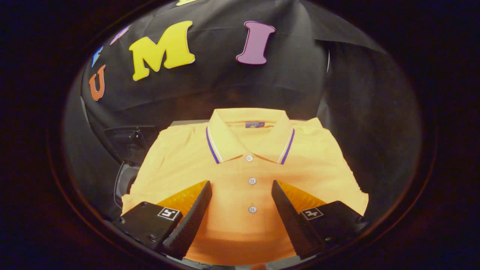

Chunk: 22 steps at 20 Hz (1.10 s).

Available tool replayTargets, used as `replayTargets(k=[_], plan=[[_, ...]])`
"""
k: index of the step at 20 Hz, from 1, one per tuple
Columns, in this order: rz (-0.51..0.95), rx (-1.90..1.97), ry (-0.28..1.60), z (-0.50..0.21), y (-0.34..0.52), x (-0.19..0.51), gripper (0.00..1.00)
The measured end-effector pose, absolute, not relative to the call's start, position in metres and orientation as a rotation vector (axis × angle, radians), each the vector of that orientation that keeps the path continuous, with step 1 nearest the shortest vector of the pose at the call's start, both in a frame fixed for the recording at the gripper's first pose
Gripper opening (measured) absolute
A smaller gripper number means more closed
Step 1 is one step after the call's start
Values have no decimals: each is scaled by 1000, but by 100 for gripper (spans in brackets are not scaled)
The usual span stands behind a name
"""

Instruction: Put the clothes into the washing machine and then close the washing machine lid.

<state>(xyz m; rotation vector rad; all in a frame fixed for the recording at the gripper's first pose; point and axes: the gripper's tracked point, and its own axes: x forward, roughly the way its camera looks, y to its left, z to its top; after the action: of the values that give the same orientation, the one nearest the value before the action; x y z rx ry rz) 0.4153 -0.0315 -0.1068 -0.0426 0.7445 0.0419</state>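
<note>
One folded orange polo shirt (247,176) — striped collar, between spread tool (242,187) fingers.

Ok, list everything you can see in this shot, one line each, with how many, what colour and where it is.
polo shirt: one, orange, folded flat with the collar at the far end and the button placket running between the fingers.
collar trim: two stripes, blue and white, along both collar edges.
buttons: three, pale, in a line down the placket.
neck label: one, blue, inside the collar.
dark machine part: one, black and grey, beside the shirt's left shoulder; too dim to say what it is.
booth wall: one, black cloth, beyond the shirt.
tongs: one pair, open, over the near half of the shirt, a finger on each side of the placket.
</note>
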Motion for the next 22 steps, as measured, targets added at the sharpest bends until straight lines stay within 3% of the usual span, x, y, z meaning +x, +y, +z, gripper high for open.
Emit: replayTargets(k=[4,5,7,9,22], plan=[[49,-39,807,-106,-30,412,99],[58,-37,802,-99,-31,413,82],[48,12,788,-103,-32,417,24],[30,31,786,-102,-32,418,10],[44,-11,727,-37,-9,414,6]])
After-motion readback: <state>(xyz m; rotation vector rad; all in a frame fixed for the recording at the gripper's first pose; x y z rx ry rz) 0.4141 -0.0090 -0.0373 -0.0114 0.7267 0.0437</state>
